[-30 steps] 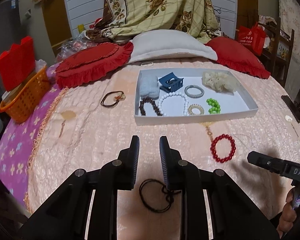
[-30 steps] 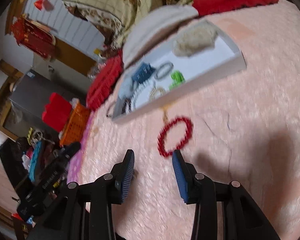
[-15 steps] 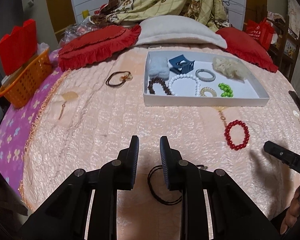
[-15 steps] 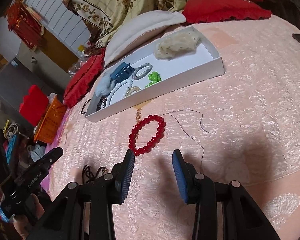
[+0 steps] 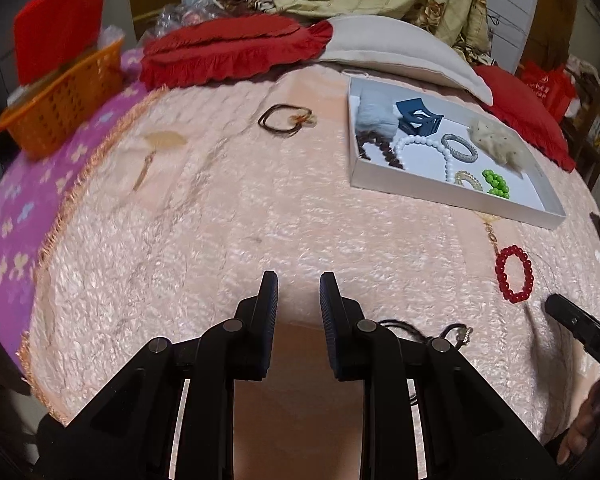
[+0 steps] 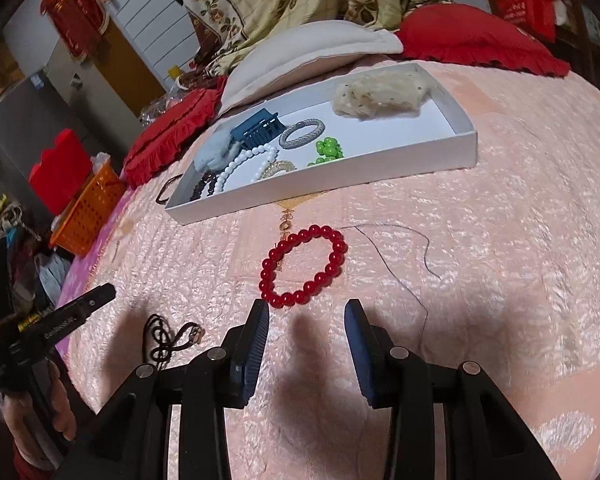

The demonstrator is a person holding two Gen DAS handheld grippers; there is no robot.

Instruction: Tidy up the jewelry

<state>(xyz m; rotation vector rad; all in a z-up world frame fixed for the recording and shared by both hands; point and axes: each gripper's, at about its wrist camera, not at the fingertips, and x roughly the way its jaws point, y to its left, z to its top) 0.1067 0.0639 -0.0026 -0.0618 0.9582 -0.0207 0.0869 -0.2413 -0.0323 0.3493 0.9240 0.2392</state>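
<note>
A white tray (image 5: 440,194) (image 6: 320,190) on the pink bedspread holds a blue claw clip (image 6: 258,130), a white bead string (image 5: 424,144), green beads (image 6: 327,151) and other pieces. On the bedspread a red bead bracelet (image 6: 304,266) (image 5: 514,274) lies just ahead of my right gripper (image 6: 306,316), which is open and empty. My left gripper (image 5: 299,292) is open by a narrow gap with nothing in it. A black cord necklace (image 5: 420,328) (image 6: 168,338) lies partly hidden behind its right finger. A gold chain (image 6: 286,220) lies between tray and bracelet.
A brown hair tie (image 5: 286,120) lies left of the tray. An orange basket (image 5: 64,100) stands at the far left on a purple cover. Red cushions (image 5: 236,48), a white pillow (image 5: 400,48) and a floral blanket lie behind. A thin dark thread (image 6: 400,264) trails right of the bracelet.
The left gripper has moved left and lower; the black cord went from between its fingers to behind the right one. The right gripper rolled, and the red bracelet now lies straight ahead.
</note>
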